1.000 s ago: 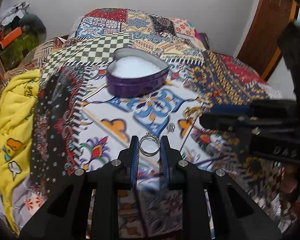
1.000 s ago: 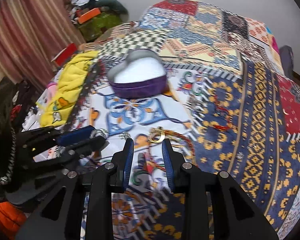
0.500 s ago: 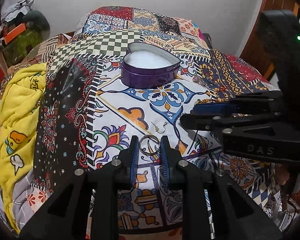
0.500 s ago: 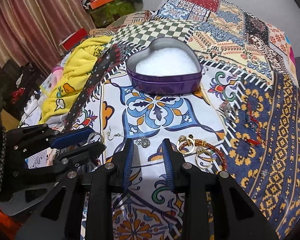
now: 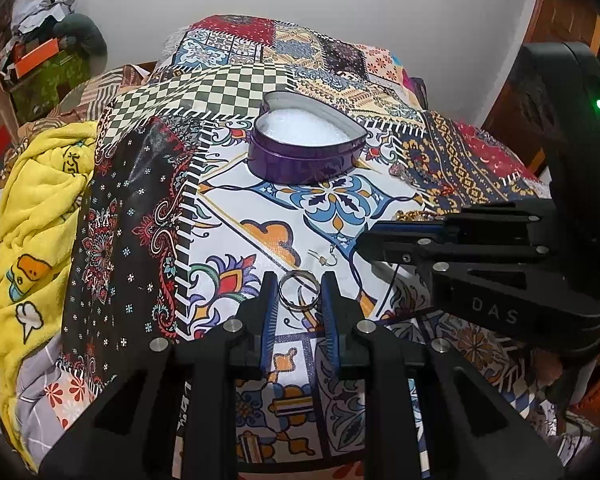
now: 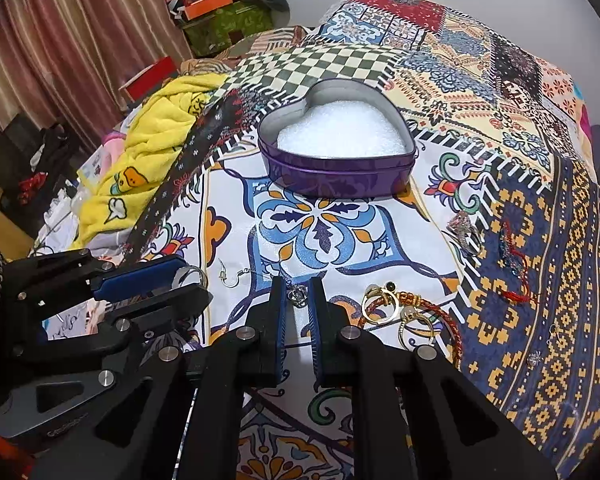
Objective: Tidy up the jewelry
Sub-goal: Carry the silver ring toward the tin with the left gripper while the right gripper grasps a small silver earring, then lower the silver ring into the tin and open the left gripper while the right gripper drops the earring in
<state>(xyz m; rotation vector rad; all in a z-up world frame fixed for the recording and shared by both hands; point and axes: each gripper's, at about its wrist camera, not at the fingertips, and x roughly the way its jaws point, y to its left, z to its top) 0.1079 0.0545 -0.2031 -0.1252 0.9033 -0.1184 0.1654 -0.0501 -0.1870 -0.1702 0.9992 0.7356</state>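
My left gripper [image 5: 299, 294] is shut on a silver ring [image 5: 299, 291] and holds it just above the patterned bedspread. It also shows at the left of the right wrist view [image 6: 184, 280]. My right gripper [image 6: 298, 294] has its jaws close around a small silver earring [image 6: 298, 295] lying on the cloth. A purple heart-shaped tin [image 6: 337, 148] with white foam inside stands farther back, also in the left wrist view [image 5: 306, 148]. A silver hook earring [image 6: 233, 276] lies between the grippers.
Gold rings [image 6: 381, 305] and a red-gold bracelet [image 6: 440, 312] lie right of my right gripper. A silver ring [image 6: 465, 229] and a red thread bracelet [image 6: 514, 268] lie farther right. A yellow blanket [image 5: 36, 216] is bunched at the left bed edge.
Both grippers drew back toward the near edge of the bed. The left kept its hold on the ring. The right gripper's jaws narrowed around the small silver earring.
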